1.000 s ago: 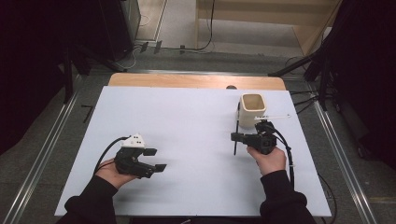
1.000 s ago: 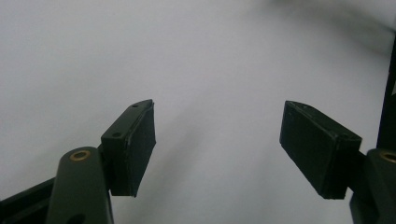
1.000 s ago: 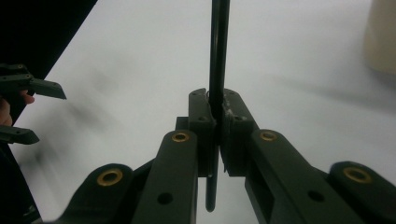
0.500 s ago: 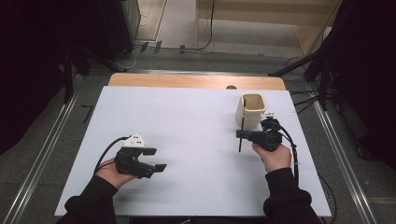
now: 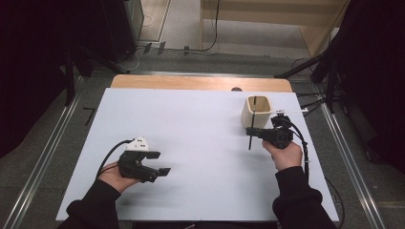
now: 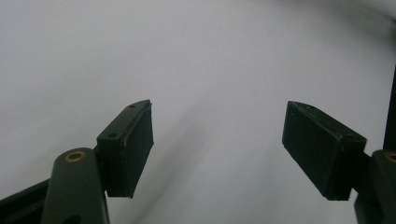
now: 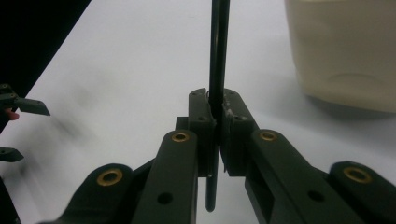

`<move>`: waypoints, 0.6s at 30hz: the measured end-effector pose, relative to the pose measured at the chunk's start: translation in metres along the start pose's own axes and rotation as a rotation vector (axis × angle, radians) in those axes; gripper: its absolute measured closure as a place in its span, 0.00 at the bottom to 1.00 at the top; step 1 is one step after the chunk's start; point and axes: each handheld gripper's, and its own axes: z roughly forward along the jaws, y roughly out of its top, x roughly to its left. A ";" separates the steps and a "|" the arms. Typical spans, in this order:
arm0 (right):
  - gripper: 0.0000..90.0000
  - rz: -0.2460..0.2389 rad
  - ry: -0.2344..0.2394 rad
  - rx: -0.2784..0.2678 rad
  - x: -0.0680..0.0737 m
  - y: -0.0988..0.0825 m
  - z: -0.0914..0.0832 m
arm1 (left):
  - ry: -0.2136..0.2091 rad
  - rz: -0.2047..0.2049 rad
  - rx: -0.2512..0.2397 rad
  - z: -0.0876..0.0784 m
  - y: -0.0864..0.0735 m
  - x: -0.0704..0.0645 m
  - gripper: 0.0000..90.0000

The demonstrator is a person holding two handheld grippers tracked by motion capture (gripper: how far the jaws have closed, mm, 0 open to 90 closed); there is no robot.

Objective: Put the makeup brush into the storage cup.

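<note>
Right hand-held gripper point(image 5: 250, 131) clamps a thin black rod point(image 7: 217, 60) beside the cream cup point(image 5: 257, 112).

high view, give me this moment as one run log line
left gripper: open, empty, low over table | right gripper: shut on black stick | stick: upright, beside cream cup, tip near rim

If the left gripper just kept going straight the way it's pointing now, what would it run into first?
Probably nothing soon: the open left gripper points right along the bare white table top. Farther on, the person's right forearm may lie roughly in that line, though depth is unclear.
</note>
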 end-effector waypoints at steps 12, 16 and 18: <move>0.96 0.009 -0.004 -0.027 -0.006 0.017 -0.009 | 0.012 -0.001 -0.016 0.000 0.001 0.001 0.29; 0.96 -0.010 -0.006 -0.022 -0.003 0.028 -0.013 | 0.011 -0.006 -0.013 0.000 0.000 0.002 0.29; 0.96 -0.017 -0.015 -0.019 -0.003 0.034 -0.014 | 0.010 -0.003 -0.012 0.000 0.000 0.001 0.29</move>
